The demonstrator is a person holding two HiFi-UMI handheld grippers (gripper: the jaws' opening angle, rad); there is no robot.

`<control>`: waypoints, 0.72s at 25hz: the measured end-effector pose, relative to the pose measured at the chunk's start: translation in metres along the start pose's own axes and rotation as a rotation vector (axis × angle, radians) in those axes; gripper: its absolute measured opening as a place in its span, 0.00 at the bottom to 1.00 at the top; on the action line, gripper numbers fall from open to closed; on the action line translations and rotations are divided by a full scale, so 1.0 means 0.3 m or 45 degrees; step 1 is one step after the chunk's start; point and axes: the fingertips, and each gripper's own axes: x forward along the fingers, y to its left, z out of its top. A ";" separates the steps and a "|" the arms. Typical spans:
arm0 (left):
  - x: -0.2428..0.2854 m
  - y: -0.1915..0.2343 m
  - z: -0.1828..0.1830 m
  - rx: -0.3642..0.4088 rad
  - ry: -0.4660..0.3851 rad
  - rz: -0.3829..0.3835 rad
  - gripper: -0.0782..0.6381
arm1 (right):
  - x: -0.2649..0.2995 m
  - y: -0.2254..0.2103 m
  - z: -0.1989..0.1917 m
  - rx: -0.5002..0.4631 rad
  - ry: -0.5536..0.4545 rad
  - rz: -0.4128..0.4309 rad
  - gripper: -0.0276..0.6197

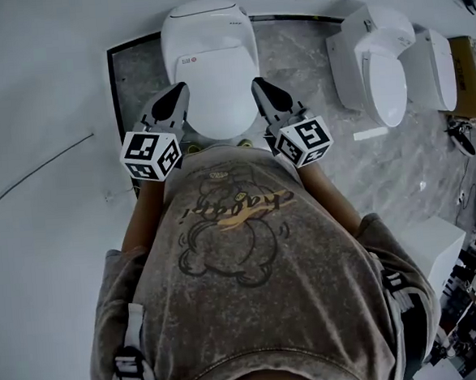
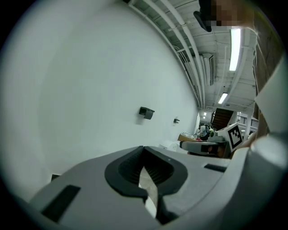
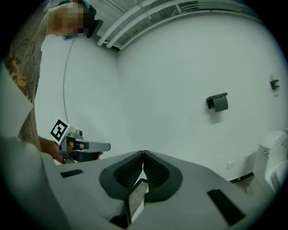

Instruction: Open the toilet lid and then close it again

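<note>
Head view: toilet lid [image 1: 211,73] down.
Left gripper [image 1: 181,90] and right gripper [image 1: 257,85], both closed and empty, flank its sides.

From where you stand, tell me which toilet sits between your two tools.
The closed-lid toilet straight ahead: the left tool and right tool flank its front end. The other two toilets stand side by side off to the right.

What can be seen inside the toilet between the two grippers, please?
Nothing inside shows. The white lid lies shut over the toilet, so the bowl beneath is covered; only the lid's smooth top is visible.
</note>
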 end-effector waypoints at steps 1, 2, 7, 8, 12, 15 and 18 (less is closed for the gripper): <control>-0.004 0.007 -0.004 0.010 -0.006 0.009 0.12 | -0.002 -0.004 -0.009 -0.016 0.000 -0.019 0.09; -0.007 0.013 -0.009 0.019 -0.013 0.017 0.12 | -0.003 -0.009 -0.021 -0.025 0.003 -0.038 0.09; -0.012 0.033 -0.022 0.015 -0.060 0.052 0.12 | -0.015 -0.038 -0.062 0.002 0.019 -0.096 0.09; -0.011 0.037 -0.027 0.008 -0.064 0.055 0.12 | -0.015 -0.040 -0.069 0.002 0.022 -0.100 0.09; -0.016 0.052 -0.056 -0.014 -0.054 0.058 0.12 | -0.007 -0.029 -0.101 -0.015 0.042 -0.104 0.09; -0.019 0.056 -0.085 -0.024 -0.055 0.055 0.12 | 0.000 -0.023 -0.128 -0.038 0.044 -0.109 0.09; -0.028 0.065 -0.113 -0.053 -0.072 0.063 0.12 | 0.005 -0.017 -0.156 -0.042 0.041 -0.118 0.08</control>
